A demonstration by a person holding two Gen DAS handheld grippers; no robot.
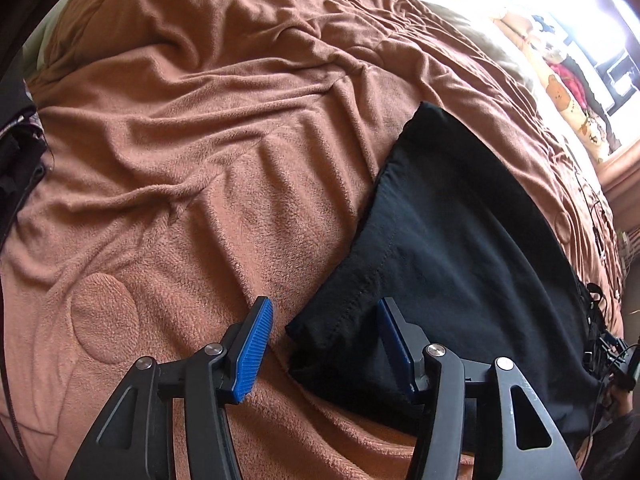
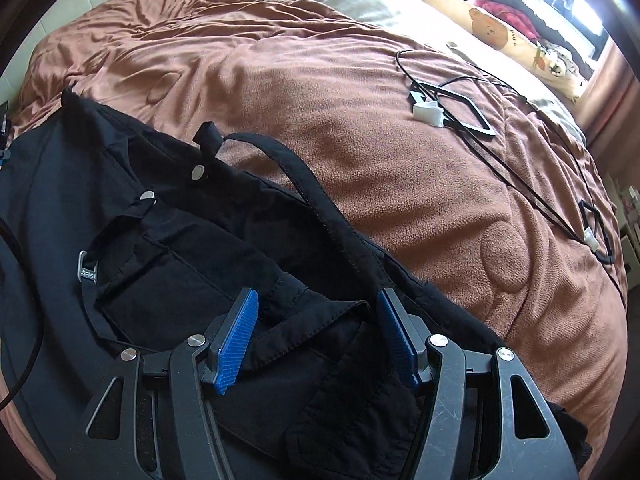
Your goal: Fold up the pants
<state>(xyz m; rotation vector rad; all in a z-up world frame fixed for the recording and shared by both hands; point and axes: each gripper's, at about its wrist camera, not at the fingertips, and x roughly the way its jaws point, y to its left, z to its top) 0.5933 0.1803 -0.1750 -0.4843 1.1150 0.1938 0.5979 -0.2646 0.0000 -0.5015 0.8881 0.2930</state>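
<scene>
I've got 2 grippers up, one per wrist view. L gripper (image 1: 324,344) sits low-centre of its frame, jaws apart, nothing pinched; its 2 blue pads (image 1: 252,354) straddle the near corner of the black pants (image 1: 460,264), which fill the lower right of that view. Can't tell if the right-hand pad touches the cloth.

R gripper (image 2: 316,340) is low-centre in its own view, jaws likewise apart and not clamped, w/ the pants' open waistband (image 2: 224,248) lying between and under the pads. There the pants cover the left and bottom of the frame. I count 2 metal snaps (image 2: 197,171) near the waistband, 1 metal buckle (image 2: 87,268) at mid-left, and 1 loose strap (image 2: 288,168) arcing up to centre.

All on 1 rumpled brown blanket (image 1: 192,152). Upper right of the R view: 1 black cable (image 2: 520,176) w/ 2 white bits on it, and 1 bear-print pillow (image 2: 508,36) by the window.
</scene>
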